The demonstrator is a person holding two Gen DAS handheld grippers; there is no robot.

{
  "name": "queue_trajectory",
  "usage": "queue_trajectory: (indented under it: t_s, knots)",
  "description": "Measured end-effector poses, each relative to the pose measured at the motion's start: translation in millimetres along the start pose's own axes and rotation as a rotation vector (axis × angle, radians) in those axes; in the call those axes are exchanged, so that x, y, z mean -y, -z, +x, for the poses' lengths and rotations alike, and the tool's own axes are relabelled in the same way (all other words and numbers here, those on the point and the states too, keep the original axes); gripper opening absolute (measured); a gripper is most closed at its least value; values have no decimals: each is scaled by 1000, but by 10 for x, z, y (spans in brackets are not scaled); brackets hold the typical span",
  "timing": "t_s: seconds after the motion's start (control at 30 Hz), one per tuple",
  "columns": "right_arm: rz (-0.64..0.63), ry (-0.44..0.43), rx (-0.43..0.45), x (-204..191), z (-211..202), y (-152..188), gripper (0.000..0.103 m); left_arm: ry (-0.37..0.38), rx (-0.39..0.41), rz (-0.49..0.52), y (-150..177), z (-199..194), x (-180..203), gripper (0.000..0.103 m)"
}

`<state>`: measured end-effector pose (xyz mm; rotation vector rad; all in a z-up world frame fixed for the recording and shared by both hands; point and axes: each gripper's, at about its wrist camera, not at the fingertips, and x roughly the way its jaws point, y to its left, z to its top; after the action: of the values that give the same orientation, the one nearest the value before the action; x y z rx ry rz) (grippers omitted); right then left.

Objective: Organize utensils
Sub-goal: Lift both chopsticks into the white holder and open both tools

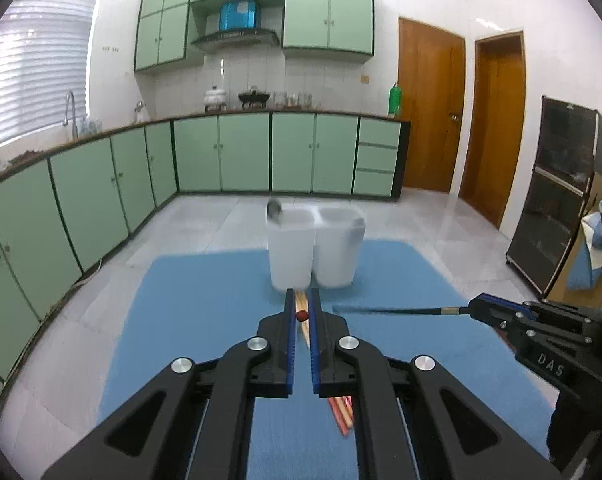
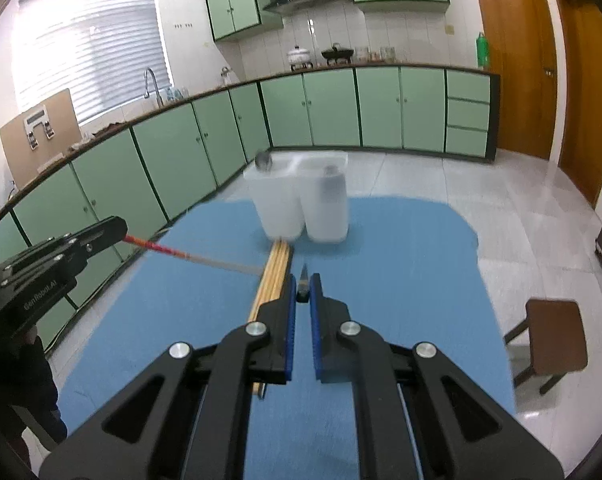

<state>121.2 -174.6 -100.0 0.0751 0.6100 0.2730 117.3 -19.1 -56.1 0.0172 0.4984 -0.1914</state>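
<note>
Both claws w/ one chopstick each

Your left gripper (image 1: 302,309) and right gripper (image 2: 304,287) are black plastic linkages with silver round screws and ribbed blue finger pads (image 1: 289,344)

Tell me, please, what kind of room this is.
Most likely a home kitchen: pale green cabinets line the walls, a curved metal tap stands by the window, and pots sit on the brown counter.
</note>
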Motion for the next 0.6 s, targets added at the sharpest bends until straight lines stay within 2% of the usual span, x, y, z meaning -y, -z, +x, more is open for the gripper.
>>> queue_trajectory:
  t_s: [0.17, 0.47, 0.6]
  knots:
    - [-17, -20, 35, 19, -71, -371, 6, 33, 29, -10, -246, 71, -27, 6]
    - [-49, -62, 24, 11, -17, -863, 6, 77, 59, -1, -529, 135, -29, 6]
    - [-74, -68, 47, -6, -43, -1122, 6, 91, 80, -5, -659, 168, -56, 6]
